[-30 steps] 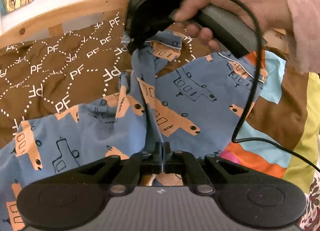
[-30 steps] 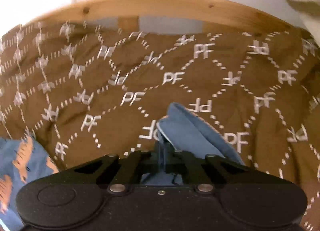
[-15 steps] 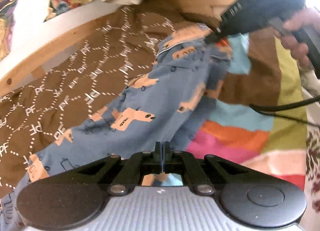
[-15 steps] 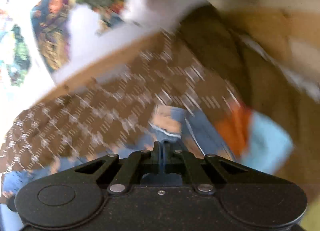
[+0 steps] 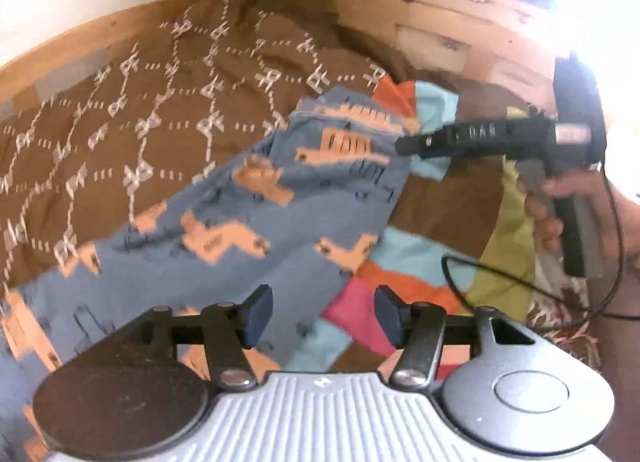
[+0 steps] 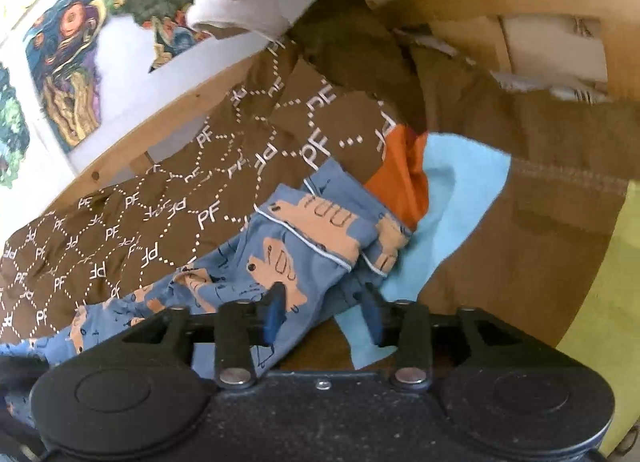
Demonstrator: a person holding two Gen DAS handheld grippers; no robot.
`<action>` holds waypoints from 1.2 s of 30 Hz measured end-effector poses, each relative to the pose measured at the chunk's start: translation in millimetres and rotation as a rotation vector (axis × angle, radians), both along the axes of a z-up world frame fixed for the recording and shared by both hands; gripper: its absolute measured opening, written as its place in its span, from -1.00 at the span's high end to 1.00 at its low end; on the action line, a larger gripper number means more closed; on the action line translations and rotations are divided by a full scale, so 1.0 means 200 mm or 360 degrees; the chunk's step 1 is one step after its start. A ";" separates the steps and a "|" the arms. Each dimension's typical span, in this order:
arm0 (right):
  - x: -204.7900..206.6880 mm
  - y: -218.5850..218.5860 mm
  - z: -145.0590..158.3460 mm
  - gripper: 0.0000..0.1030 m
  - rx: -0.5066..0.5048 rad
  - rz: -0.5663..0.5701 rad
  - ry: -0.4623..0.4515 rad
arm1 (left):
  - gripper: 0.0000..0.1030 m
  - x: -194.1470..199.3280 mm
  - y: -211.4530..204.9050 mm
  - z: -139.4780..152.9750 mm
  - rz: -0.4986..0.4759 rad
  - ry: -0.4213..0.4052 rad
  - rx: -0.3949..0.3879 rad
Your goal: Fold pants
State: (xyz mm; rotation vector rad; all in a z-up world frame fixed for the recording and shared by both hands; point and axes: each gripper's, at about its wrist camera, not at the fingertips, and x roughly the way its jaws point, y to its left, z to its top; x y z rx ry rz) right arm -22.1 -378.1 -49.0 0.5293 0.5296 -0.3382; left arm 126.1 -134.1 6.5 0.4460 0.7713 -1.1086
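Observation:
The blue pants [image 5: 256,217] with orange vehicle prints lie stretched out on the bed, legs side by side. Their hem end shows in the right wrist view [image 6: 316,234], resting on the bedding. My left gripper [image 5: 322,316] is open and empty just above the near end of the pants. My right gripper [image 6: 322,314] is open and empty over the hem end; it also shows in the left wrist view [image 5: 404,145] at the far end of the pants.
A brown bedspread [image 5: 140,133] with white PF lettering covers the left of the bed. A patchwork quilt [image 5: 420,262] of pink, orange, light blue and yellow lies at right. A wooden bed frame [image 5: 420,9] runs behind. A black cable [image 5: 520,282] hangs from the right gripper.
Both grippers were shut on the pants and holding them up. They swung the pants to the right and laid them out, and both have opened and let go.

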 end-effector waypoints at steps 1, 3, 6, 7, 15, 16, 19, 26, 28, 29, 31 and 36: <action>-0.01 -0.01 0.00 -0.04 -0.0013 0.0015 -0.0015 | -0.23 0.03 -0.03 0.04 -0.0006 -0.0011 0.0014; -0.01 -0.03 0.01 -0.07 -0.0043 0.0039 -0.0054 | -0.27 0.12 -0.11 0.13 0.0008 -0.0022 0.0048; 0.01 -0.07 -0.01 -0.08 0.0003 0.0045 -0.0098 | -0.38 0.30 -0.29 0.25 0.0034 0.0045 0.0093; 0.02 -0.07 -0.02 -0.08 0.0022 0.0036 -0.0102 | -0.46 0.35 -0.36 0.27 0.0026 0.0046 0.0116; 0.04 -0.11 -0.07 -0.25 0.0081 0.0063 -0.0202 | -0.53 0.56 -0.80 0.12 -0.0168 0.0025 0.0064; 0.04 -0.11 -0.07 -0.25 0.0087 0.0066 -0.0213 | -0.53 0.58 -0.82 0.10 -0.0166 0.0074 0.0044; 0.05 -0.12 -0.08 -0.24 0.0104 0.0061 -0.0247 | -0.37 0.65 -0.86 0.05 -0.0165 0.0216 -0.0023; 0.06 -0.15 -0.10 0.15 0.0126 -0.0004 -0.0269 | 0.17 0.77 -0.95 -0.06 -0.0116 0.0483 -0.0045; 0.06 -0.16 -0.11 0.27 0.0141 -0.0031 -0.0268 | 0.50 0.78 -0.97 -0.08 -0.0086 0.0471 -0.0004; 0.06 -0.17 -0.11 0.35 0.0145 -0.0040 -0.0266 | 0.64 0.79 -0.98 -0.08 -0.0079 0.0464 0.0006; 0.05 -0.18 -0.11 0.53 0.0155 -0.0062 -0.0264 | 0.73 0.79 -0.98 -0.08 -0.0072 0.0450 0.0003; 0.04 -0.18 -0.12 0.77 0.0142 -0.0076 -0.0247 | 0.83 0.71 -1.01 -0.02 -0.0098 0.0317 0.0011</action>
